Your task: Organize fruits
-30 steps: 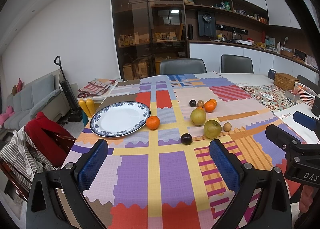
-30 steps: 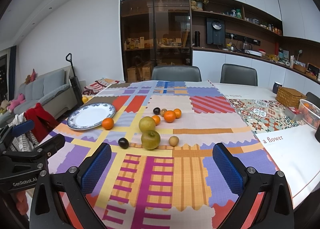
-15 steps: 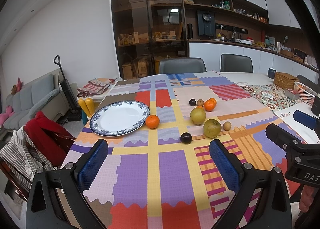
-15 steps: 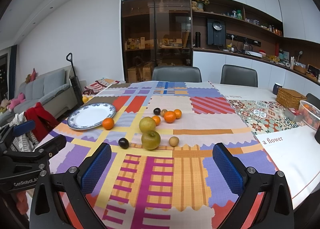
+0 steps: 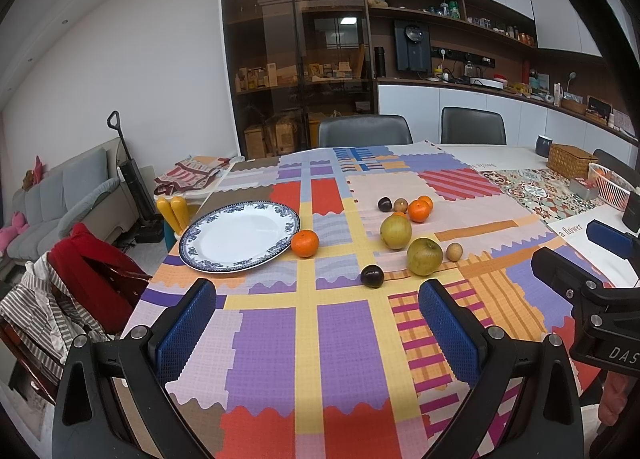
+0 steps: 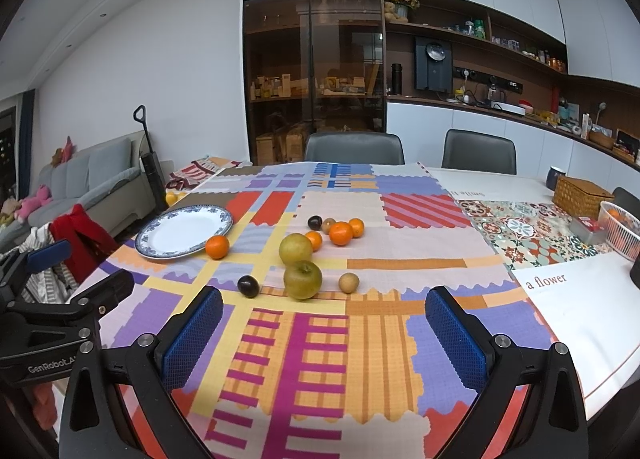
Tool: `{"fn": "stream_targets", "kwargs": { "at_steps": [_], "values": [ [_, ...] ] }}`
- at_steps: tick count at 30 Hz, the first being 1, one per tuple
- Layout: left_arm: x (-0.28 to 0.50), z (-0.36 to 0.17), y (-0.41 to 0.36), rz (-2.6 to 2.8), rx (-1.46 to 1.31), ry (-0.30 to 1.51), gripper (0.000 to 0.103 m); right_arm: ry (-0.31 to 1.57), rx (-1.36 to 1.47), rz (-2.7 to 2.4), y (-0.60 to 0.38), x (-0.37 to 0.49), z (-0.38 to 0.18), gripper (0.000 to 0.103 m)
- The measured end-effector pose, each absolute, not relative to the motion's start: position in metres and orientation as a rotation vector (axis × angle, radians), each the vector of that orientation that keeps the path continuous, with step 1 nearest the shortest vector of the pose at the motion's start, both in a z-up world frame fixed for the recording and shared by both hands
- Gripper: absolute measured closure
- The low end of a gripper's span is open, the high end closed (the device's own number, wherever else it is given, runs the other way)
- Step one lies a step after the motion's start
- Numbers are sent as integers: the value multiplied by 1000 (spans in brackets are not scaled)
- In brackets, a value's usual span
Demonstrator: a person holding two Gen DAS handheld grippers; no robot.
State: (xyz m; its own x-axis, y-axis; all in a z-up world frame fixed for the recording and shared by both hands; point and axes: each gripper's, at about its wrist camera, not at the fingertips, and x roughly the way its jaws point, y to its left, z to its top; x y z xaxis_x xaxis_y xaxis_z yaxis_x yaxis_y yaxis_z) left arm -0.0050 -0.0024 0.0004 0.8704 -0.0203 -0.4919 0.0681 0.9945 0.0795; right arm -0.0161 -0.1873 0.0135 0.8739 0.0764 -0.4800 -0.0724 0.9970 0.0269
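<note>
Glossy round plate [image 5: 240,237], smooth fruits [image 5: 425,255].

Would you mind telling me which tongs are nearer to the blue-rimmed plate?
Left. The left tongs hang open just short of the plate, which lies ahead-left. The right tongs, also open, sit farther right, facing the fruit.

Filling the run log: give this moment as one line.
left gripper: open, empty | right gripper: open, empty | blue-rimmed white plate: no fruit on it | lone orange tangerine: beside plate rim
</note>
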Motion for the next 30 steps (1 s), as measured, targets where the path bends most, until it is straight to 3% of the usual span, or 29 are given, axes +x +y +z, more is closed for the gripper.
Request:
{"fn": "stream_targets", "kwargs": {
  "at_steps": [30],
  "values": [
    [46,-24,-15,-59,130,562,0,572,-49,83,-192,34,-15,2]
  ]
}}
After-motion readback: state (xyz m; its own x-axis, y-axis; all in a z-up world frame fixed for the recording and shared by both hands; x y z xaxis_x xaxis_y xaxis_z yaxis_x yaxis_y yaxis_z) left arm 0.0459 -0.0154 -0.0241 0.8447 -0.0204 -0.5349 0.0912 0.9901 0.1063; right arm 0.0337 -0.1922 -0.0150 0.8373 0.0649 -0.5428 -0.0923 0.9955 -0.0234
